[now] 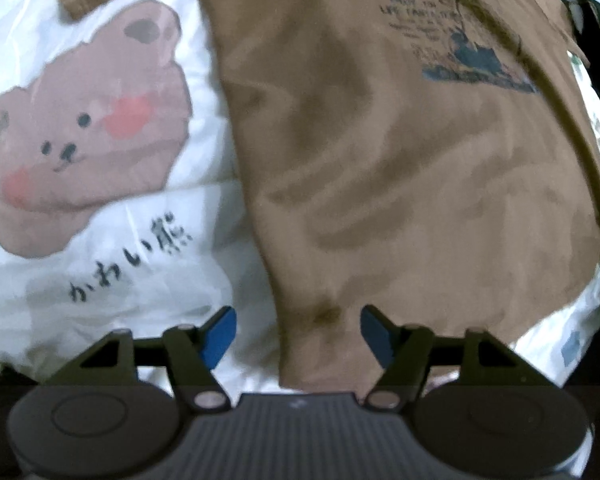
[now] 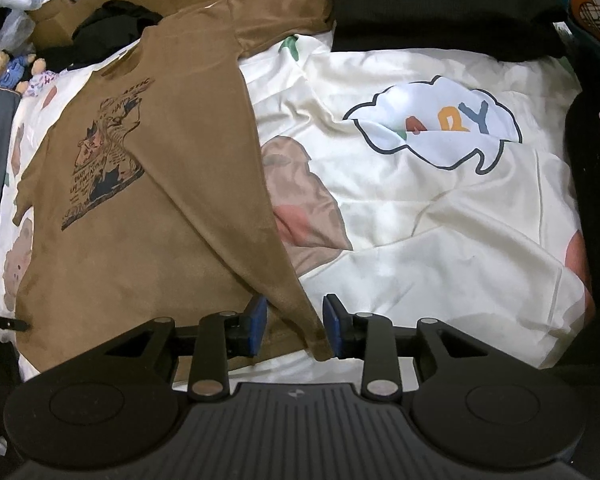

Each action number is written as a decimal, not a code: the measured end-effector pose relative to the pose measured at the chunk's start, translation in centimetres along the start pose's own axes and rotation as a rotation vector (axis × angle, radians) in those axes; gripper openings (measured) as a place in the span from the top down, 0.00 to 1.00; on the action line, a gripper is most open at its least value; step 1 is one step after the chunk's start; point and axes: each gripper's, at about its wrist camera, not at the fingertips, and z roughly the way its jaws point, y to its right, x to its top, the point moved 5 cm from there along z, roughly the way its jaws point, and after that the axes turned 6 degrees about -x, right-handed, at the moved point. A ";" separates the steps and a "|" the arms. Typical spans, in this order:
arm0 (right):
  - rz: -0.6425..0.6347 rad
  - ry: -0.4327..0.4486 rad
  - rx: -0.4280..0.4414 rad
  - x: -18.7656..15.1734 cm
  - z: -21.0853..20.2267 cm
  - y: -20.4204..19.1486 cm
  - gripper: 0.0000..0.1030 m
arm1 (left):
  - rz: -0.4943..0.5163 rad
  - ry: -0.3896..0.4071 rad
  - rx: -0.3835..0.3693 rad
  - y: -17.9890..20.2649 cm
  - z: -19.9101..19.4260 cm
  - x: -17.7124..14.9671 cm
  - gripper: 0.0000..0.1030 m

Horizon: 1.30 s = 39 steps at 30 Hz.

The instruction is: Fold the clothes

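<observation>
Nearest, the left gripper (image 1: 298, 334) hangs with jaws wide apart above the bottom corner of the brown T-shirt (image 1: 380, 160), gripping nothing. The right gripper (image 2: 295, 326) stands partly open astride the shirt's other bottom corner, pads not pressing the cloth; both corners appear laid down so the shirt lies flat for folding. The shirt is spread front-up on a white bedsheet (image 2: 440, 208). Its chest print (image 2: 104, 160) carries small lettering too blurred to read. The sheet shows a bear (image 1: 88, 132) captioned "かわい熊" and a cloud (image 2: 436, 120) with letters "ARY". Farther off lies a dark folded garment (image 2: 440, 4).
</observation>
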 end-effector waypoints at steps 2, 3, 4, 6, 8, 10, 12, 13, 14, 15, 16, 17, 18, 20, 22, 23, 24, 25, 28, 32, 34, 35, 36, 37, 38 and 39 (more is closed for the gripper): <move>-0.008 0.001 -0.004 0.0 0.0 -0.1 0.66 | 0.007 -0.011 0.002 -0.1 0.5 -0.4 0.34; -0.016 0.004 -0.008 -0.1 0.0 -0.2 0.66 | 0.008 -0.015 -0.001 -0.2 0.7 -0.5 0.36; -0.020 0.007 -0.009 -0.1 -0.1 -0.3 0.66 | 0.012 -0.021 -0.013 -0.1 0.8 -0.7 0.45; -0.025 0.014 -0.010 -0.1 -0.2 -0.3 0.66 | 0.022 -0.037 -0.053 0.2 1.1 -0.9 0.71; -0.022 0.019 -0.012 -0.2 -0.2 -0.3 0.66 | 0.059 -0.066 -0.105 1.0 0.9 -1.0 0.83; -0.021 0.021 -0.011 -0.2 -0.2 -0.3 0.66 | 0.073 -0.084 -0.154 1.7 0.3 -1.0 0.88; -0.019 0.020 -0.005 -0.1 -0.2 -0.2 0.66 | 0.065 -0.092 -0.230 2.6 -0.5 -0.9 0.88; -0.019 0.018 0.000 -0.1 -0.1 -0.2 0.66 | 0.069 -0.087 -0.263 3.1 -0.9 -0.7 0.87; -0.019 0.016 0.004 -0.1 -0.1 -0.2 0.66 | 0.076 -0.075 -0.283 3.8 -1.3 -0.4 0.85; -0.020 0.014 0.007 -0.1 0.0 -0.2 0.66 | 0.077 -0.064 -0.287 4.3 -1.6 -0.1 0.83; -0.021 0.011 0.008 -0.1 0.1 -0.2 0.66 | 0.076 -0.051 -0.286 4.7 -1.8 0.2 0.80; -0.023 0.009 0.011 -0.1 0.1 -0.2 0.66 | 0.073 -0.042 -0.280 5.1 -1.7 0.5 0.76; -0.023 0.009 0.014 -0.1 0.1 -0.2 0.66 | 0.070 -0.034 -0.271 5.6 -1.6 0.9 0.73; -0.020 0.010 0.020 -0.1 0.1 -0.1 0.66 | 0.065 -0.017 -0.256 6.4 -1.1 1.3 0.56; -0.016 0.012 0.023 -0.1 0.1 -0.1 0.66 | 0.078 -0.009 -0.260 6.9 -1.0 1.2 0.48; -0.011 0.016 0.027 -0.1 -0.1 0.0 0.66 | 0.085 -0.008 -0.263 7.2 -0.8 1.1 0.46; -0.008 0.018 0.029 -0.1 -0.1 0.0 0.66 | 0.095 -0.013 -0.270 7.7 -0.5 0.8 0.46; -0.007 0.020 0.030 -0.1 -0.1 0.0 0.66 | 0.109 -0.026 -0.285 8.2 -0.5 0.7 0.46; -0.011 0.018 0.029 -0.2 0.0 -0.1 0.66 | 0.129 -0.052 -0.332 9.7 -0.4 1.0 0.46; -0.015 0.015 0.029 -0.1 0.0 -0.1 0.66 | 0.144 -0.026 -0.358 10.3 -1.2 1.4 0.44; -0.013 0.015 0.031 -0.1 0.0 -0.1 0.66 | 0.151 -0.013 -0.340 10.2 -1.4 1.6 0.44; -0.012 0.016 0.032 -0.1 0.0 -0.1 0.66 | 0.150 -0.010 -0.331 10.1 -1.5 1.7 0.44; -0.012 0.016 0.033 -0.1 0.0 -0.1 0.66 | 0.144 -0.008 -0.326 9.9 -1.5 1.7 0.44; -0.012 0.016 0.034 -0.1 0.0 -0.1 0.66 | 0.136 -0.008 -0.323 9.6 -1.5 1.7 0.44; -0.011 0.016 0.034 -0.1 0.0 0.0 0.66 | 0.134 -0.010 -0.310 9.3 -1.5 1.7 0.44; -0.011 0.016 0.034 -0.1 0.0 0.0 0.66 | 0.135 -0.012 -0.290 9.1 -1.3 1.6 0.44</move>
